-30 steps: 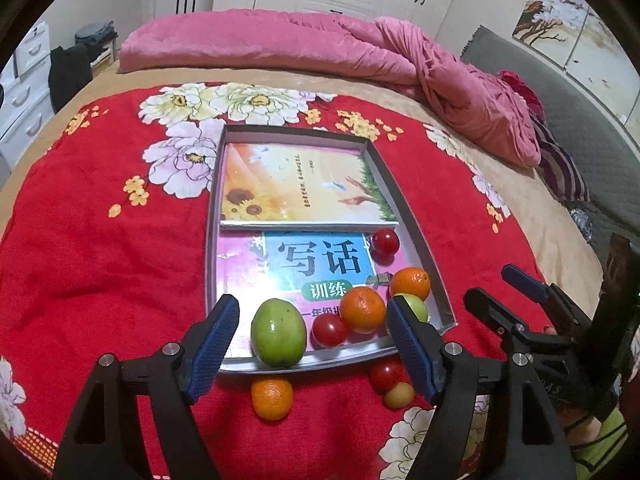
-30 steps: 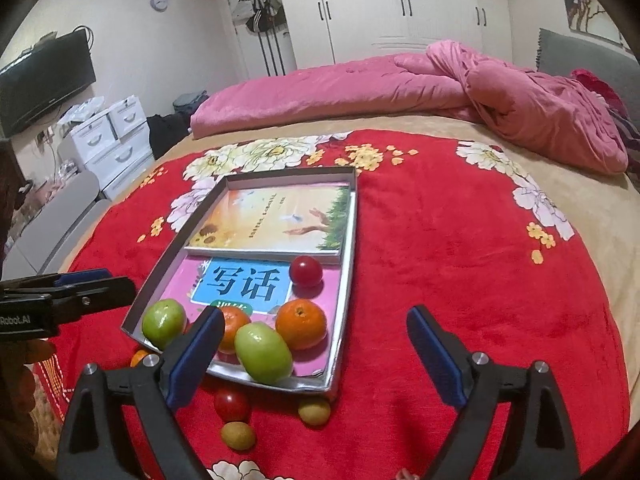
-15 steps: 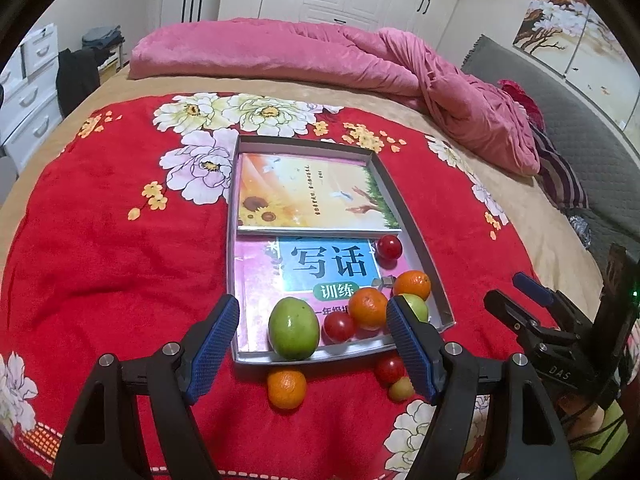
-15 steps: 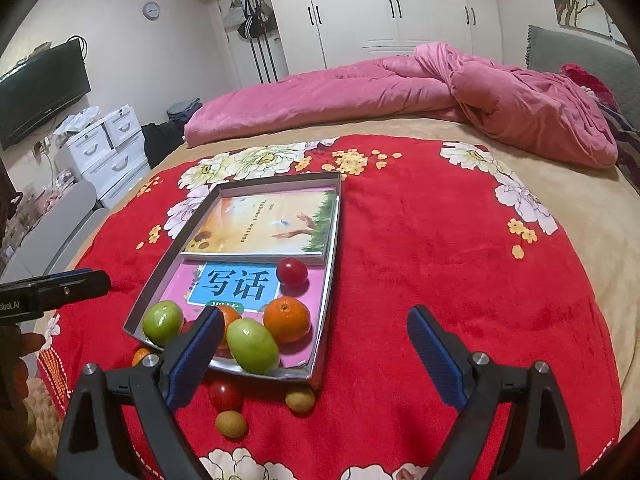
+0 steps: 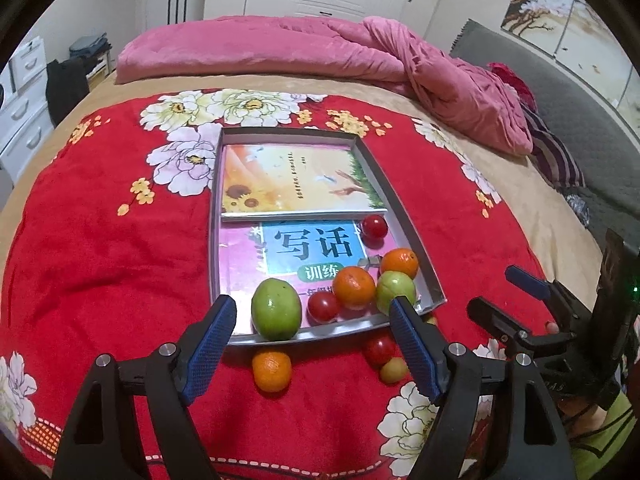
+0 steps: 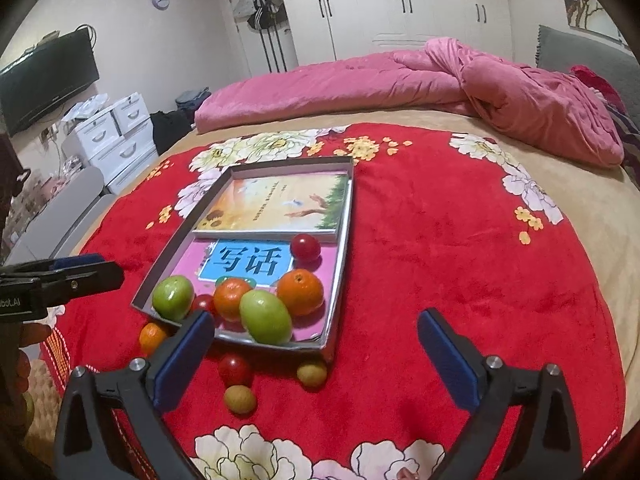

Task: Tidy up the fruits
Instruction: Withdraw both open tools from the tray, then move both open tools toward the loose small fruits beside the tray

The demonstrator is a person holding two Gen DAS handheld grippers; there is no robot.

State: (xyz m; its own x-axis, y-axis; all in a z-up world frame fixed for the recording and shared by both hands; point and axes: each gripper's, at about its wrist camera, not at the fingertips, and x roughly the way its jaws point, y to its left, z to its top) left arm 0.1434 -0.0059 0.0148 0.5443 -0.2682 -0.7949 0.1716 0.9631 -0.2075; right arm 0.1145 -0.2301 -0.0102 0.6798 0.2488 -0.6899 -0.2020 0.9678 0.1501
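Note:
A grey tray (image 5: 406, 216) (image 6: 343, 248) lies on a red flowered blanket and holds two books. At its near end sit two green fruits (image 5: 276, 309) (image 6: 265, 317), two oranges (image 5: 354, 287) (image 6: 300, 292) and two red tomatoes (image 5: 374, 227) (image 6: 305, 246). Outside it on the blanket lie an orange (image 5: 272, 371) (image 6: 152, 337), a tomato (image 5: 378, 347) (image 6: 235, 369) and two small yellow-green fruits (image 6: 239, 399) (image 6: 312, 373). My left gripper (image 5: 312, 344) is open and empty, above the loose orange. My right gripper (image 6: 316, 364) is open and empty, over the loose fruits.
A pink quilt (image 5: 304, 50) (image 6: 400, 84) is bunched at the far side of the bed. White drawers (image 6: 116, 136) and a TV (image 6: 48, 80) stand at the left. A grey headboard (image 5: 560, 92) runs along the right. Wardrobes stand behind.
Both grippers have drawn back and risen, so the tray and fruits look smaller and farther off. Both stay open. No fruit has moved.

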